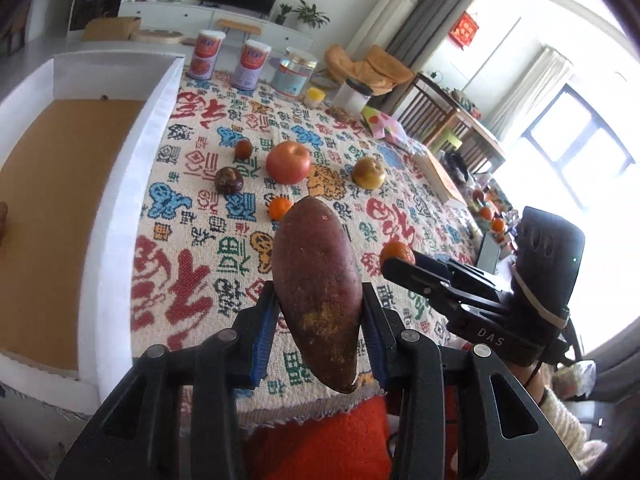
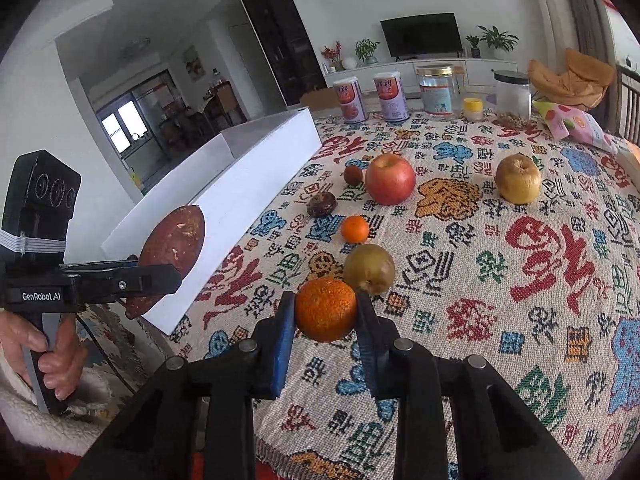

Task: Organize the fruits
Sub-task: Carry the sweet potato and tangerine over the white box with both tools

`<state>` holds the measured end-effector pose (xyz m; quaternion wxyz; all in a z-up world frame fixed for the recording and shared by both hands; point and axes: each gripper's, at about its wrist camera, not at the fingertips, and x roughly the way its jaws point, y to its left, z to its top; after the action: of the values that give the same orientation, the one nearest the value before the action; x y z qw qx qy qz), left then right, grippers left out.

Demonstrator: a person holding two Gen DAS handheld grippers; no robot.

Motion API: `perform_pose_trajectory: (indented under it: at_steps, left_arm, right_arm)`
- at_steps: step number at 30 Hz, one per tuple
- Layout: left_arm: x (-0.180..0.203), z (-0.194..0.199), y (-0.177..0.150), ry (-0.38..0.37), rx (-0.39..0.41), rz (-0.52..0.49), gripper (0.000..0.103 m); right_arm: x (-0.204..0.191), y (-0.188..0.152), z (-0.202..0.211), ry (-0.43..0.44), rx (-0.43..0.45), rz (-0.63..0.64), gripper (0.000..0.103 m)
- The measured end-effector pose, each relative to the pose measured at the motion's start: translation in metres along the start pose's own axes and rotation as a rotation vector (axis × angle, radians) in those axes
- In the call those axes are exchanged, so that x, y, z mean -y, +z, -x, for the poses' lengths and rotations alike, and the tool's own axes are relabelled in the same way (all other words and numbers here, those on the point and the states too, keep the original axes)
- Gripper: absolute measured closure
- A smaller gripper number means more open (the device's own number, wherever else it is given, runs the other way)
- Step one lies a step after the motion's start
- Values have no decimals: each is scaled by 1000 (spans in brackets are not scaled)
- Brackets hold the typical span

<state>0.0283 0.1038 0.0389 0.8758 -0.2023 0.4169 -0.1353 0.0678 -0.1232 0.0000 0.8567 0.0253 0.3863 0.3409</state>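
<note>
Already two pieces are off the surface. Nearest in the left wrist view, the left claw [image 1: 320,344] is clamped on a sweet potato [image 1: 316,292], its blue pads pressing the tuber's flanks, the tip hanging toward six o'clock over the cloth's hem. In the right wrist view the right claw [image 2: 326,330] is closed tight around a tangerine [image 2: 326,309], held clear above the patterned tablecloth [image 2: 520,320]. Both loads are airborne, neither one placed yet.

Just behind the held tangerine, toward one o'clock, sits a greenish-brown pear [image 2: 370,268]. Further along at twelve o'clock lies a small tangerine [image 2: 355,228], then a dark wrinkled round fruit [image 2: 321,204] toward eleven o'clock, a red apple [image 2: 390,178], a small brown fruit [image 2: 353,175] beside it, and a yellow-brown pear [image 2: 518,178] out at two o'clock. All six rest on the cloth, apart from one another.

The white box [image 1: 120,208] stands at nine o'clock along the cloth's edge. Its brown floor looks almost bare; a brownish shape shows at the far left edge of the frame, too cropped to name. If the box is the destination, as I judge, the sorting has barely begun: two items in transit, six waiting.

At the far edge stand two canisters [image 2: 372,96], jars and a snack bag, seemingly not part of the job.
</note>
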Motion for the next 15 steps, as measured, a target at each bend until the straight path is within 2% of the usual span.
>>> perform_pose_trajectory:
  at_steps: [3, 5, 7, 10, 13, 15]
  left_arm:
    - [-28, 44, 14, 71, 71, 47, 63]
    - [-55, 63, 21, 178, 119, 73, 63]
    - [-87, 71, 25, 316, 145, 112, 63]
    - [-135, 70, 23, 480, 146, 167, 63]
    - [-169, 63, 16, 569, 117, 215, 62]
    - [-178, 58, 11, 611, 100, 215, 62]
  right_arm:
    - [-57, 37, -11, 133, 18, 71, 73]
    - [-97, 55, -28, 203, 4, 125, 73]
    - [-132, 66, -54, 256, -31, 165, 73]
    - [-171, 72, -103, 280, -112, 202, 73]
    - [-196, 67, -146, 271, -200, 212, 73]
    - [-203, 63, -166, 258, -238, 218, 73]
